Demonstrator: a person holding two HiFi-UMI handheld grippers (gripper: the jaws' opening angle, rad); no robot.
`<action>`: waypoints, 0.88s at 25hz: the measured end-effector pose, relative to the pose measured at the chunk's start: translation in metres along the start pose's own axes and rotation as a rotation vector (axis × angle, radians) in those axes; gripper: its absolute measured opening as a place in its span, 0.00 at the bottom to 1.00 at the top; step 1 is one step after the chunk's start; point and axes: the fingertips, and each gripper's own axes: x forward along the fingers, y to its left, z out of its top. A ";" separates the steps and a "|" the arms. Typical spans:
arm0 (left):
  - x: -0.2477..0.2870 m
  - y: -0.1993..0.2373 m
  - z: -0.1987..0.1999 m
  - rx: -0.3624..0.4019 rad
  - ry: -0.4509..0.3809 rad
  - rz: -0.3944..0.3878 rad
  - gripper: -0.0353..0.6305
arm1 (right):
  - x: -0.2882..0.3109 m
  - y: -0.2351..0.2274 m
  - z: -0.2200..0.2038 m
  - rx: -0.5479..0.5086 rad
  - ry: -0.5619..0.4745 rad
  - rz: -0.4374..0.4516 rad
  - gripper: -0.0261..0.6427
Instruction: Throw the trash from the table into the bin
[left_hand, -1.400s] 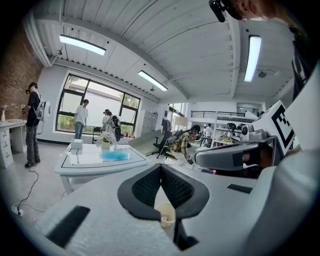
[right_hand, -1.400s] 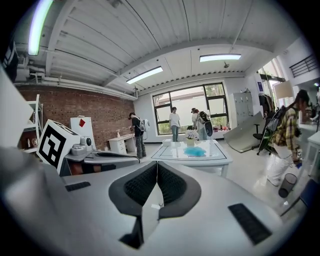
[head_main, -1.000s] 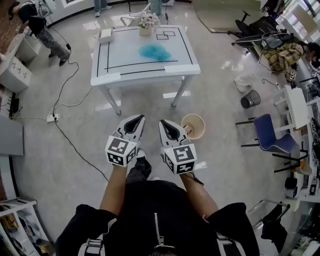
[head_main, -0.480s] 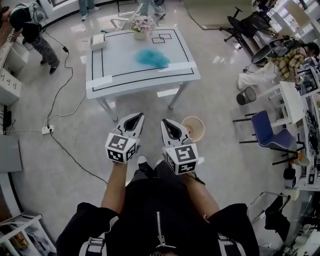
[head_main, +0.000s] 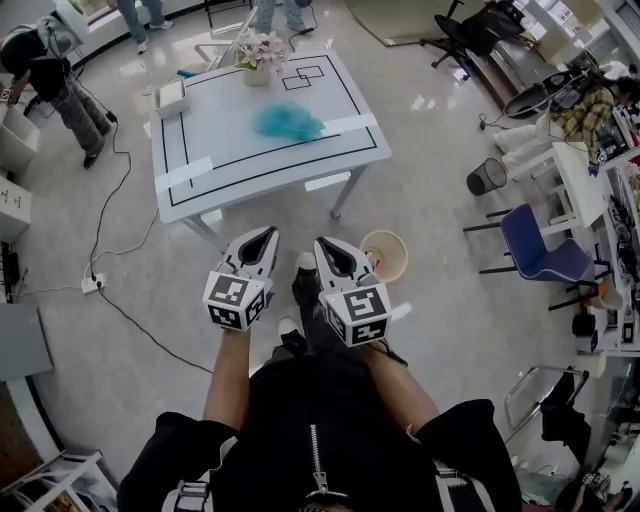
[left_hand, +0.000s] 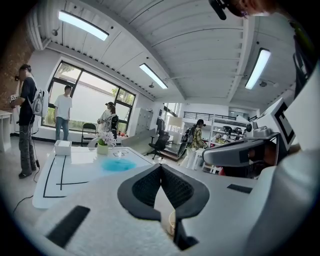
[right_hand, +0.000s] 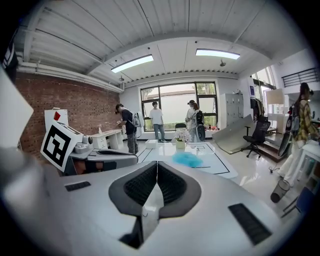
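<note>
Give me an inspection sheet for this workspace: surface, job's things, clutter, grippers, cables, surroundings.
Surface: white table, marked with black lines.
Job's things: blue crumpled trash lies on the table; beige bin stands on the floor beside the right gripper.
Clutter: flower pot and white box at the table's far edge.
Grippers: left gripper and right gripper both shut, empty, short of the table.
Cables: cable runs across the floor to a power strip.
Surroundings: blue chair, black mesh bin, people standing.

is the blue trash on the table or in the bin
On the table: the blue trash lies on its white top, apart from the bin.
</note>
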 end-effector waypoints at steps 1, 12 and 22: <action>0.002 0.004 0.001 0.003 0.001 0.002 0.06 | 0.006 -0.002 0.002 0.004 -0.001 0.003 0.06; 0.039 0.052 0.006 -0.017 0.024 0.025 0.06 | 0.067 -0.020 0.017 0.019 0.012 0.028 0.06; 0.106 0.114 0.038 -0.015 0.041 0.056 0.06 | 0.150 -0.072 0.051 0.035 0.026 0.051 0.06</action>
